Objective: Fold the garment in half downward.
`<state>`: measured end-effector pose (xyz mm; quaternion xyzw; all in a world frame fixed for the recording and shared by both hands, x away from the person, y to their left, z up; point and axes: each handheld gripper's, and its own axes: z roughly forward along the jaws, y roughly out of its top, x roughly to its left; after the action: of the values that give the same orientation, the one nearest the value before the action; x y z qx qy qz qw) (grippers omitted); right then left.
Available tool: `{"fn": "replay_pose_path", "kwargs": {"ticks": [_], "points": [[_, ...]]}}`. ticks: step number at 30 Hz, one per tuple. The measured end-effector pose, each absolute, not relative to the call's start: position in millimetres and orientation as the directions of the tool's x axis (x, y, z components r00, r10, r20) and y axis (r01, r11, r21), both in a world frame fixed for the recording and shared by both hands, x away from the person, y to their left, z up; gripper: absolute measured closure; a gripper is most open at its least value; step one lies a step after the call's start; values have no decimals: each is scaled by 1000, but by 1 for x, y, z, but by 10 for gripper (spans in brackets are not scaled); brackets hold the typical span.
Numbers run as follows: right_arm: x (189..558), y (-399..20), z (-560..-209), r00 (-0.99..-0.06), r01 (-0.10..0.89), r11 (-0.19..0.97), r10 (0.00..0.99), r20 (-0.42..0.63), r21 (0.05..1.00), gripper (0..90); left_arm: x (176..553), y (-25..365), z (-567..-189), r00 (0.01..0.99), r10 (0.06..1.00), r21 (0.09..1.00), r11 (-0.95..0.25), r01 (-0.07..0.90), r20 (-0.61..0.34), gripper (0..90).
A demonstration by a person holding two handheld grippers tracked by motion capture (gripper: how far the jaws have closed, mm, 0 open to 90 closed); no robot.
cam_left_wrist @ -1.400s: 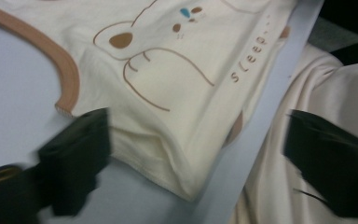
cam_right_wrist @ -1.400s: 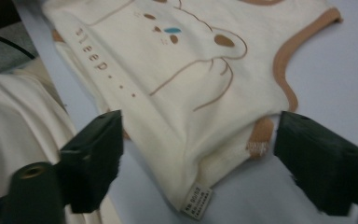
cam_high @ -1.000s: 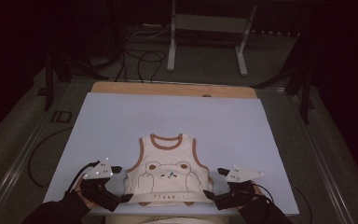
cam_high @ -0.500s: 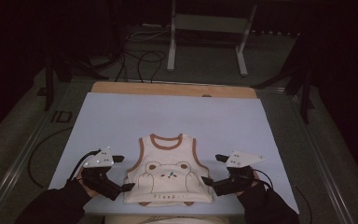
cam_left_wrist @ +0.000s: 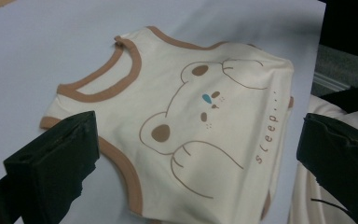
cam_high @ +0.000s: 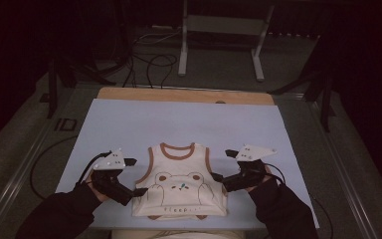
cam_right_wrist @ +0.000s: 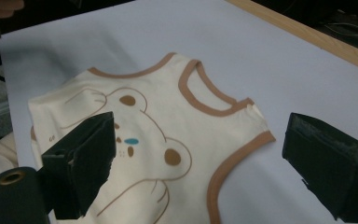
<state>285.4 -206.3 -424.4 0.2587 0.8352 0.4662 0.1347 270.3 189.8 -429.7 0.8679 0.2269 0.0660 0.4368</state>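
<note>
vest (cam_high: 179, 186) flat at near table (cam_high: 129, 124) edge | both grippers' fingers spread, flanking

Lab: dark rm, floor cables (cam_high: 149, 62), metal stand (cam_high: 222, 37).

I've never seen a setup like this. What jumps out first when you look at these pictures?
A small cream sleeveless baby top with brown trim and a drawn bear lies flat at the near edge of a pale blue table cover. Flanking it, the left gripper and the right gripper point inward at its two sides, jaws wide open. Dark floor and cables lie beyond the table.
</note>
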Motion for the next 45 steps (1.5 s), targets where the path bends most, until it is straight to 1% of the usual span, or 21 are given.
{"fn": "replay_pose_path", "kwargs": {"ticks": [3,6,8,18,29,41,45], "points": [[293,-204,-424,-836,301,423,548,23,855,94,277,186,-429,884,462,786,-519,337,-74,3],[301,-201,-424,-836,304,427,548,24,852,94,283,184,-429,890,452,787,-528,319,-58,3],[306,-199,-424,-834,296,442,552,4,847,94,287,182,-429,887,456,788,-522,326,-65,3],[330,-189,-433,-838,299,471,545,-8,830,94,313,178,-433,886,460,780,-533,328,-57,3],[353,-190,-444,-834,329,454,550,30,828,94,336,176,-448,878,474,768,-534,353,-74,4],[371,-189,-458,-822,359,466,568,38,809,105,359,175,-464,877,471,755,-540,372,-95,4],[377,-188,-463,-830,356,468,555,45,809,111,365,176,-469,875,474,752,-542,375,-95,4]]}}
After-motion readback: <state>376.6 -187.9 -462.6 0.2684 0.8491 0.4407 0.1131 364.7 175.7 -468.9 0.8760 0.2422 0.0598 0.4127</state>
